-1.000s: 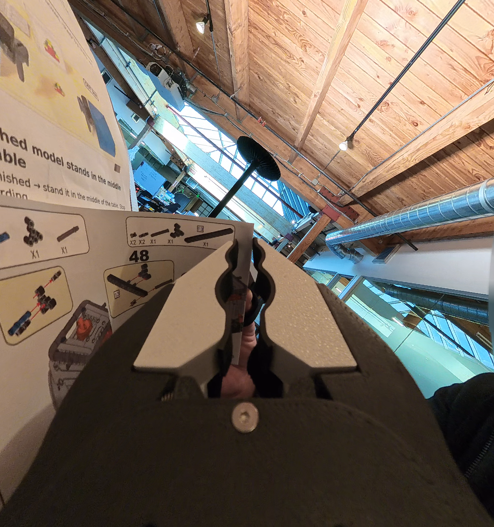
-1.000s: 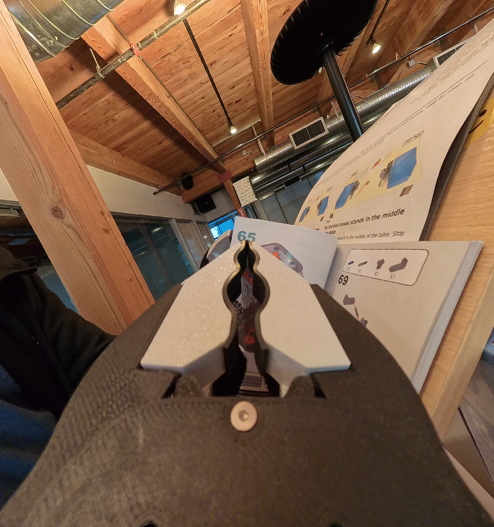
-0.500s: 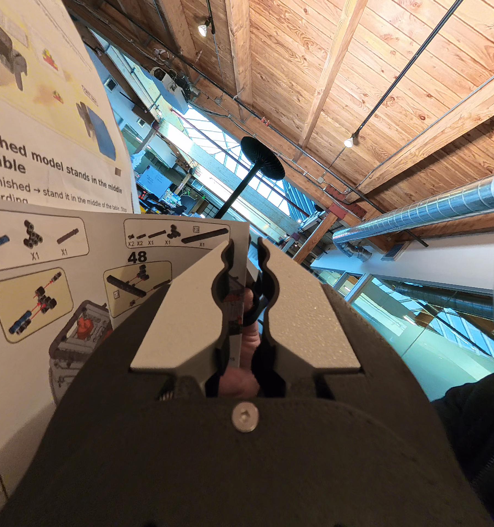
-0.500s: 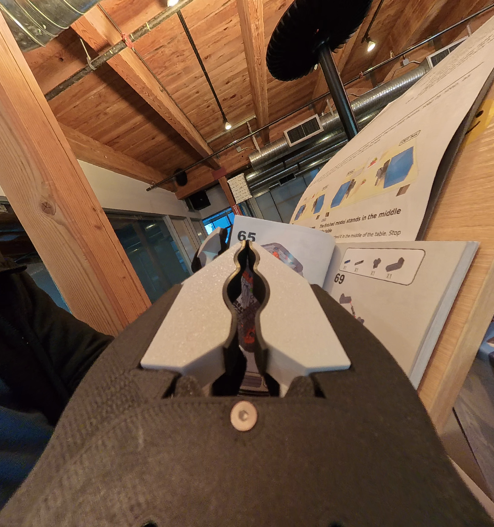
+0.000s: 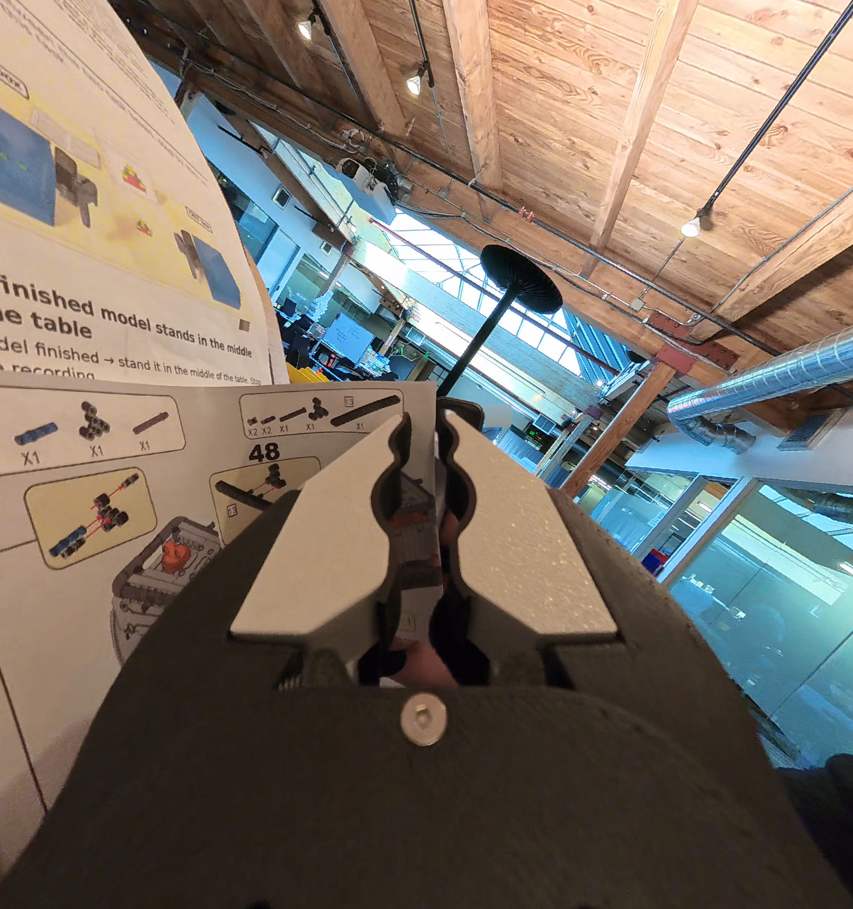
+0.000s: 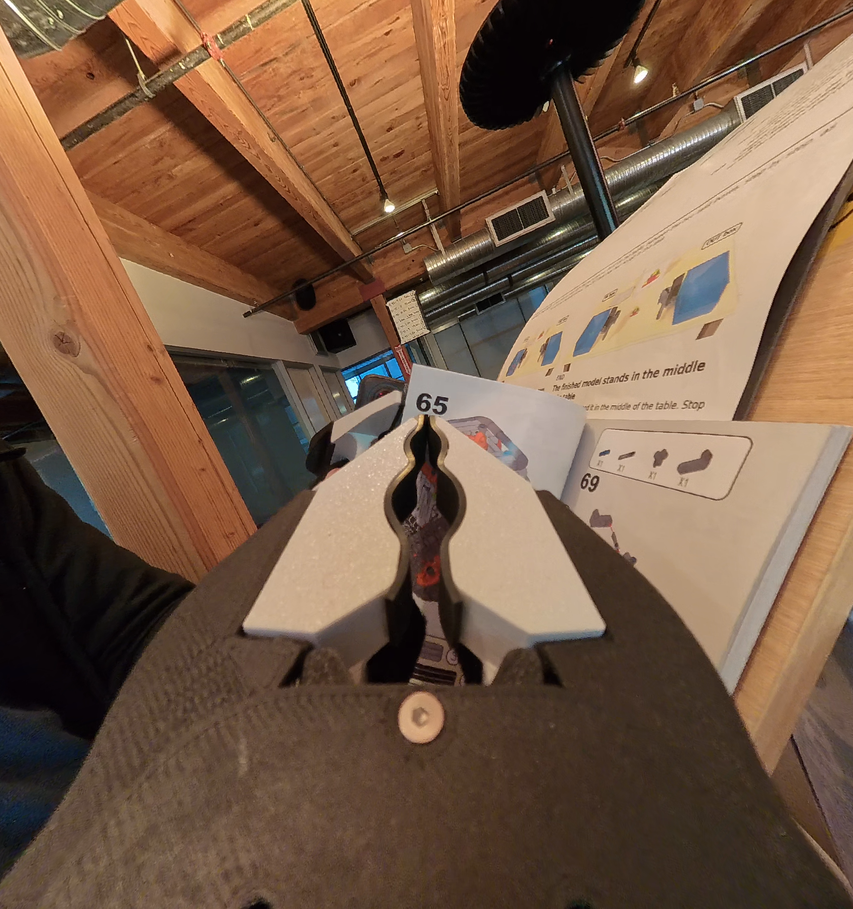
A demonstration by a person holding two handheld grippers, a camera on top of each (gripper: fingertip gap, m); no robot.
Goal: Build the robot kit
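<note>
A timber ceiling with beams and silver ducts fills the upper part of both views, from ten to two o'clock. A black pole with a round black disc on top rises at twelve o'clock.

A large printed sheet curves up against a pale wooden board at two o'clock in the right wrist view, and at ten o'clock in the left.

Below it stands an open instruction booklet, leaning on the same board.

The left gripper has its jaws slightly parted at the tips, and the right edge of a booklet page lies in the gap against one jaw; whether it is pinched I cannot tell. A bit of a hand shows between the jaws at six o'clock.

The right gripper has its jaws closed to a thin slit at the tips, on a lifted booklet page that stands up at twelve o'clock. Just beside it at eleven o'clock sits the other gripper.

A dark sleeve lies at nine o'clock.
</note>
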